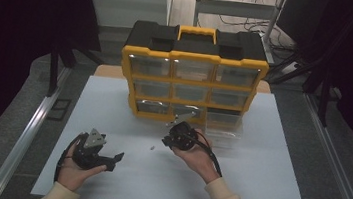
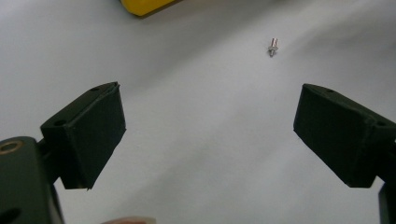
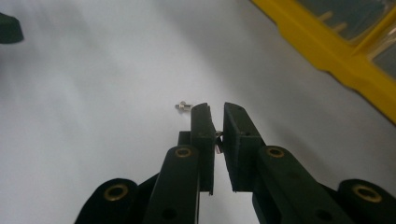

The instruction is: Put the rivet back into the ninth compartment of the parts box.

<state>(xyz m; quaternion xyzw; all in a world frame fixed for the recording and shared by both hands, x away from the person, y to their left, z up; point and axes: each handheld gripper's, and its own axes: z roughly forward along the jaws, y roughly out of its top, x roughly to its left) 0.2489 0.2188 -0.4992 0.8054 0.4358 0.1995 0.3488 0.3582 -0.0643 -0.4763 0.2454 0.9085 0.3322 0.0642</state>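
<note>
A tiny metal screw (image 1: 151, 147) lies on the white table (image 1: 265, 185) between the two grippers. My left gripper (image 1: 113, 161) rests low at the left with its jaws wide apart; in the left gripper view the gripper (image 2: 209, 107) stands open, holding nothing, and the screw (image 2: 273, 46) lies ahead to the right. My right gripper (image 1: 166, 141) hovers just in front of the organizer. In the right gripper view the gripper (image 3: 216, 109) is nearly closed, pinching a small metal part (image 3: 217, 140), while the loose screw (image 3: 183, 106) lies just left of its tips.
A yellow-and-black parts organizer (image 1: 192, 76) with clear drawers stands at the back of the table. Its bottom-right drawer (image 1: 223, 124) is pulled out onto the table. Its yellow frame (image 3: 327, 42) is close by in the right gripper view.
</note>
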